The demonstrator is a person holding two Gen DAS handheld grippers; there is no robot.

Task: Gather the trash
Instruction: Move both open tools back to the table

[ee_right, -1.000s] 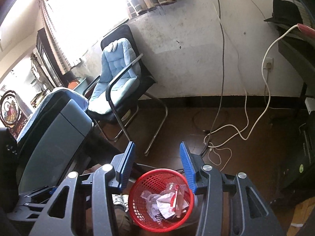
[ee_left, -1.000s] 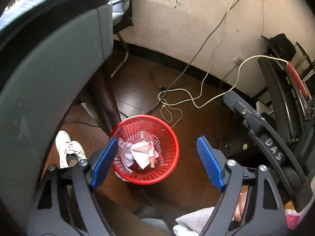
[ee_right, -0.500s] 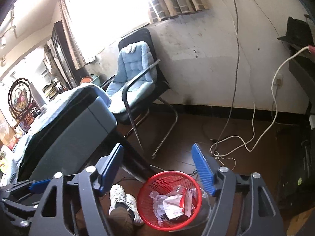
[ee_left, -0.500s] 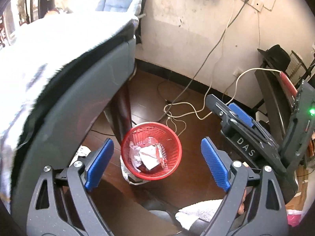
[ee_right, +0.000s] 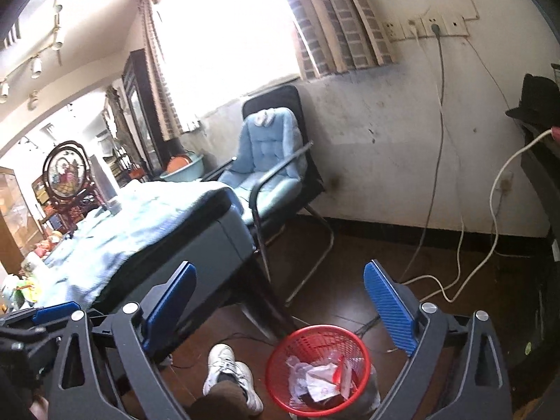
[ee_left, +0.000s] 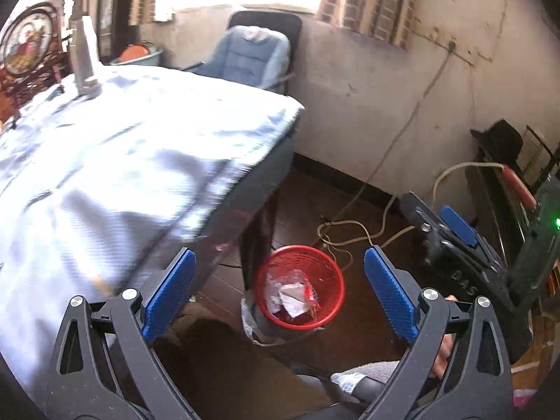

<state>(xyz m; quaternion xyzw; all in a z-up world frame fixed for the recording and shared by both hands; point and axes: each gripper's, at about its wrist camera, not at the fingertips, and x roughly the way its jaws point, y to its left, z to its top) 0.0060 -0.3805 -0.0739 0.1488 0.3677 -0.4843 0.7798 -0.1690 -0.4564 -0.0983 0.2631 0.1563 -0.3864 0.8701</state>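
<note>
Right tongs (ee_right: 280, 304) opening, empty, above trash-filled red basket (ee_right: 280, 360).

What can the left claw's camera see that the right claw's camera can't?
Only the left wrist view: the person's hand holding the right claw's handle, and a green light at the right edge.

Only the right wrist view: a white sneaker on the floor, wall sockets and ceiling lamps.

Both: the red basket with crumpled trash inside, the blue-cushioned chair, the cloth-covered table, the white cable, and empty claws whose jaws are opening.
</note>
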